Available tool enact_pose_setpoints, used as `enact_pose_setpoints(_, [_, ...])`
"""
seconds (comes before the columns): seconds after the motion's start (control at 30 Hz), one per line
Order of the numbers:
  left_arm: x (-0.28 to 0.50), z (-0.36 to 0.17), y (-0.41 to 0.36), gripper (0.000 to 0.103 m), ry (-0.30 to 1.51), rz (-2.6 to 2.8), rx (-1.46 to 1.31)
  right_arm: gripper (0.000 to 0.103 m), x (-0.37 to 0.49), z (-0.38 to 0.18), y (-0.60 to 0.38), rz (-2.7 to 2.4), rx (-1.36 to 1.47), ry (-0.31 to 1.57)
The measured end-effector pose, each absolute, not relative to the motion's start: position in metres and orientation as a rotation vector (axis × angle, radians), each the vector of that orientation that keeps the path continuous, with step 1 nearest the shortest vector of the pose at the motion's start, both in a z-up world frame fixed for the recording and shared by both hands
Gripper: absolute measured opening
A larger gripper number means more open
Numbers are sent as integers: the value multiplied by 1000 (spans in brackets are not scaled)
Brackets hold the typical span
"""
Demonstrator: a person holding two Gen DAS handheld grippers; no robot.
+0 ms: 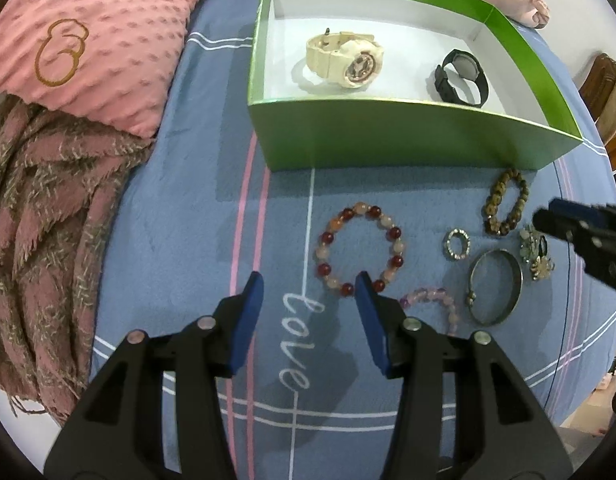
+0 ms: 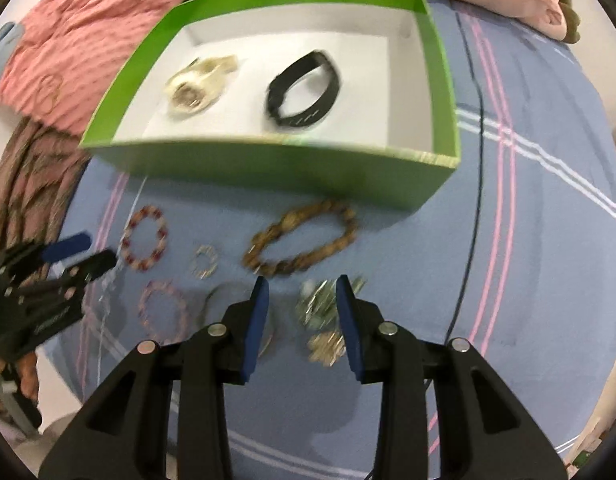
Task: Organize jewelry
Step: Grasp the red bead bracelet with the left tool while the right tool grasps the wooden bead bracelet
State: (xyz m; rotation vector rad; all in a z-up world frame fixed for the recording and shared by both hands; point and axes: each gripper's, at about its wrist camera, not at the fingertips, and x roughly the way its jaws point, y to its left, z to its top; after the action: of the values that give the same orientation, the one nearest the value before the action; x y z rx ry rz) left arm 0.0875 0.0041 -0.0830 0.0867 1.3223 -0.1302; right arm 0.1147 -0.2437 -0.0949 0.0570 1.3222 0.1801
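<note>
A green box (image 1: 388, 136) on the blue bedspread holds a cream watch (image 1: 344, 60) and a black watch (image 1: 462, 74). In front of it lie a red-and-pale bead bracelet (image 1: 360, 252), a brown bead bracelet (image 2: 303, 240), a small sparkly ring (image 1: 456, 244), a metal bangle (image 1: 496, 286), a pink bead bracelet (image 1: 432, 300) and a silvery brooch cluster (image 2: 320, 308). My left gripper (image 1: 308, 280) is open over bare cloth, its right finger beside the red bracelet. My right gripper (image 2: 302, 282) points down over the brooch cluster, which shows between its open fingers. That view is blurred.
A pink dotted cushion (image 1: 99, 40) and a fringed pink-brown scarf (image 1: 39, 220) lie left of the box. Another pink pillow (image 2: 548, 4) sits behind it. The bedspread (image 1: 187, 220) ends close behind both grippers. A hand (image 2: 23, 376) shows under the left gripper.
</note>
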Motion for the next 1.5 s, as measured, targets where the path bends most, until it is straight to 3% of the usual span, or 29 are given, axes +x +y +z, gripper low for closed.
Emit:
enact_pose_setpoints(0.3, [112, -97, 3, 49, 1340, -118, 52, 33, 138, -120, -229, 64, -8, 1307])
enact_pose_setpoints(0.4, [121, -101, 6, 49, 1345, -112, 51, 27, 139, -123, -226, 63, -33, 1305])
enact_pose_setpoints(0.47, [129, -104, 8, 49, 1350, -110, 52, 17, 138, -123, -225, 78, -42, 1319])
enact_pose_setpoints(0.63, [122, -107, 10, 49, 1353, -112, 55, 8, 123, -124, -223, 111, -90, 1361])
enact_pose_setpoints(1.1, [123, -123, -15, 50, 1367, -115, 73, 9, 133, -128, -245, 77, -15, 1354])
enact_pose_setpoints(1.23, [123, -126, -18, 51, 1366, -112, 74, 24, 139, -129, -239, 79, -31, 1349])
enact_pose_setpoints(1.5, [119, -126, -21, 51, 1356, -108, 88, 24, 133, -132, -232, 93, -47, 1348])
